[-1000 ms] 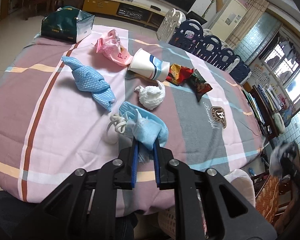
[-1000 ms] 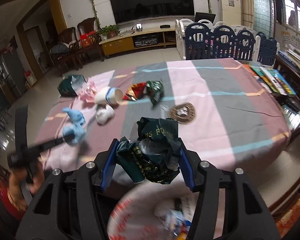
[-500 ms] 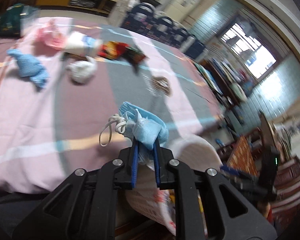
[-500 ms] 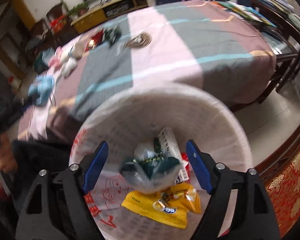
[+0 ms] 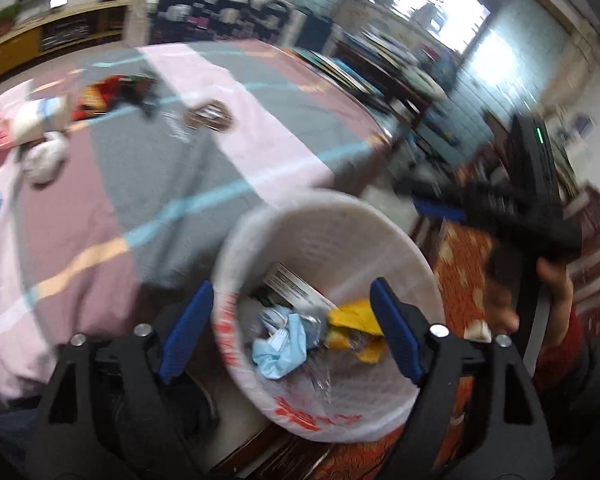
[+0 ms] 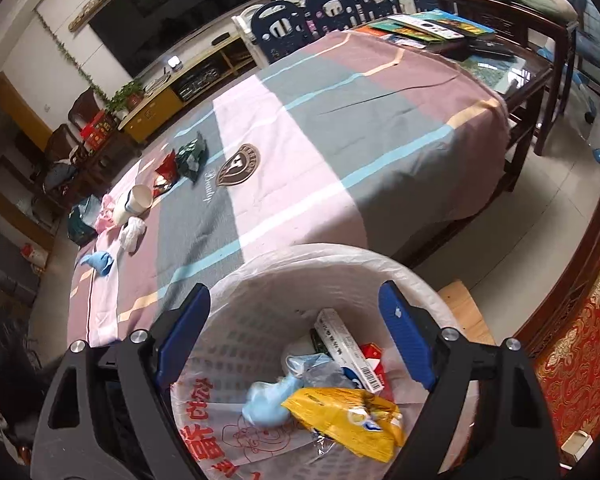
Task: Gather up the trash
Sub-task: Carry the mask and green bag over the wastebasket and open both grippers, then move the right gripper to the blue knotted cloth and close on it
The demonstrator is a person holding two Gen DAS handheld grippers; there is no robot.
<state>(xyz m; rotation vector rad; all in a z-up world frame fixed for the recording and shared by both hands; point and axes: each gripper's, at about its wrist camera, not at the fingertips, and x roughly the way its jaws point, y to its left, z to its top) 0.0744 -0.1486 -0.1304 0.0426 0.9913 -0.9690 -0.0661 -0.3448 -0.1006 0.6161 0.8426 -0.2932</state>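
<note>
A white bin (image 5: 328,216) with a plastic liner stands beside the table. My left gripper (image 5: 292,328) hovers over it, jaws opening, nothing between them. A crumpled blue mask (image 5: 280,344) lies inside next to a yellow wrapper (image 5: 356,332). My right gripper (image 6: 296,336) also hangs above the bin (image 6: 340,252), jaws opening and empty; below it lie the mask (image 6: 268,396), the yellow wrapper (image 6: 348,412) and a barcoded box (image 6: 348,352). On the table remain a paper cup (image 6: 134,202), a white tissue (image 6: 133,232), a blue cloth (image 6: 98,260) and red and green wrappers (image 6: 180,162).
A pink bag (image 6: 106,210) and a dark green bag (image 6: 80,220) lie at the table's far left edge. A dark wooden side table (image 6: 540,64) with books stands to the right. A hand (image 5: 548,280) holds the other gripper at the left wrist view's right side.
My left gripper swung from the table to above the bin and let the blue mask fall in. My right gripper opened wide and the green wrapper dropped into the bin.
</note>
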